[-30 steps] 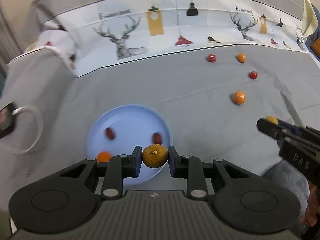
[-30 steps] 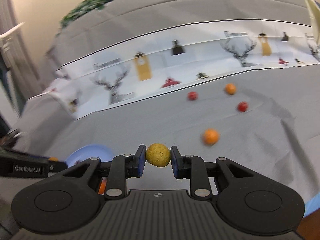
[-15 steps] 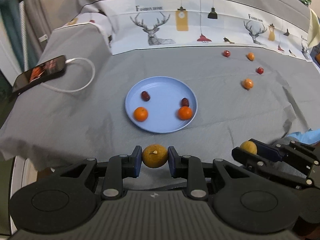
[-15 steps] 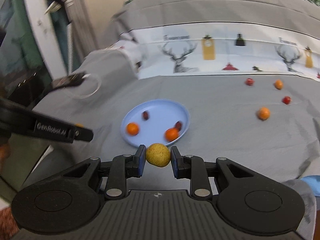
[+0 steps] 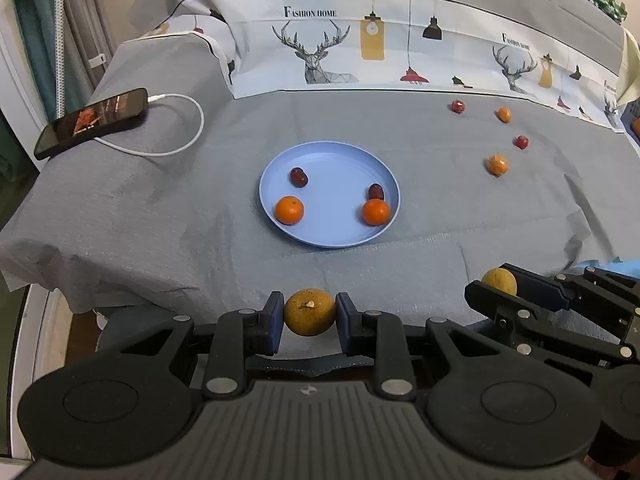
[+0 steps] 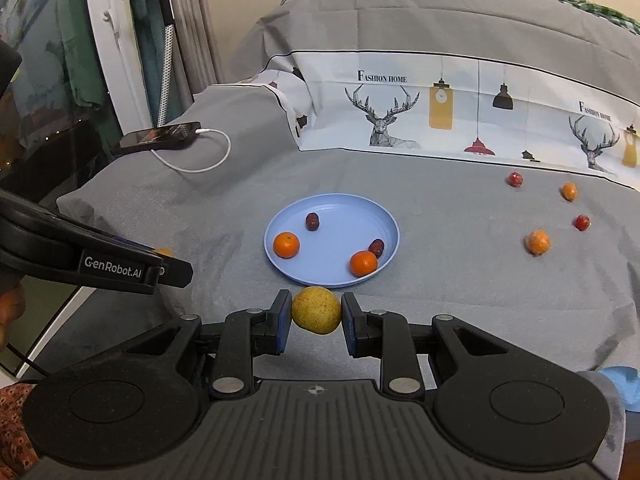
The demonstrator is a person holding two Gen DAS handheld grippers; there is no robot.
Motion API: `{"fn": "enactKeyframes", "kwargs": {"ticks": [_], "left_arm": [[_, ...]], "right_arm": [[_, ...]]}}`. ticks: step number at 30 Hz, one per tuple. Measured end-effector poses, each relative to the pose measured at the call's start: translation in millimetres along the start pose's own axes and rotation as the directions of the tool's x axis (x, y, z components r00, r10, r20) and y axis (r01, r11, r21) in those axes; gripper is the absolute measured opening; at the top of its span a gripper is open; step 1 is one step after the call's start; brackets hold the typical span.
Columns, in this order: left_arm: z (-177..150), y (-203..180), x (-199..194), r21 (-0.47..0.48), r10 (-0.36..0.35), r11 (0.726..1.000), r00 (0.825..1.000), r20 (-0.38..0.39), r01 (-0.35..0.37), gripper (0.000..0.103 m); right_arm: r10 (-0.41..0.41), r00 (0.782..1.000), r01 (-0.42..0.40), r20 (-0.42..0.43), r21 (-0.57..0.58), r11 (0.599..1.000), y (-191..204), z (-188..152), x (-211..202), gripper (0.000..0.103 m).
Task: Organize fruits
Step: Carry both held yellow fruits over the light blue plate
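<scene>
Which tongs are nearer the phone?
Left. The left tongs hang off the near bed edge, on the phone's side. The right tongs, beside them, sit farther from it, below the plate.

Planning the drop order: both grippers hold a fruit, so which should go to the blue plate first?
Right, probably: right gripper holds its yellow fruit just short of the blue plate; left gripper sits farther back.

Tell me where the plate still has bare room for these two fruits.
The plate: its middle is bare, between the left orange and the right orange, and so is the far rim. The right edge is crowded, where a date touches the right orange.
</scene>
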State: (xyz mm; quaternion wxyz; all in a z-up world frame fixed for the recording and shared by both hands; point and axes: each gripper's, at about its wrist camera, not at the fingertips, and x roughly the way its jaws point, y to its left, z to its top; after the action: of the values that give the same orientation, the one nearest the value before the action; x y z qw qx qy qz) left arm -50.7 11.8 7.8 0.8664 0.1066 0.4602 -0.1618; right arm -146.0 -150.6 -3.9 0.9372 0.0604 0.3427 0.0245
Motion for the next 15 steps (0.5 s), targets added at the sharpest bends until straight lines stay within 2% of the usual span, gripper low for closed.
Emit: {"fn": "enactKeyframes", "kwargs": {"ticks": [8, 15], "left_arm": [[2.5, 2.6, 12.9, 0.003, -0.004, 1.0, 1.0, -0.024, 0.004, 0.03], [17.8, 10.5, 35.3, -0.003, 0.001, 1.0, 0.999, -0.045, -0.001, 0.03]], "right_arm": [[-0.005, 1.0, 0.006, -0.025, 0.015, 1.0, -1.5, 0.6, 10.3, 0.028], [-0.031, 0.999, 0.031, -0.038, 0.006, 0.999, -6.0, 6.4, 29.2, 0.028]]}}
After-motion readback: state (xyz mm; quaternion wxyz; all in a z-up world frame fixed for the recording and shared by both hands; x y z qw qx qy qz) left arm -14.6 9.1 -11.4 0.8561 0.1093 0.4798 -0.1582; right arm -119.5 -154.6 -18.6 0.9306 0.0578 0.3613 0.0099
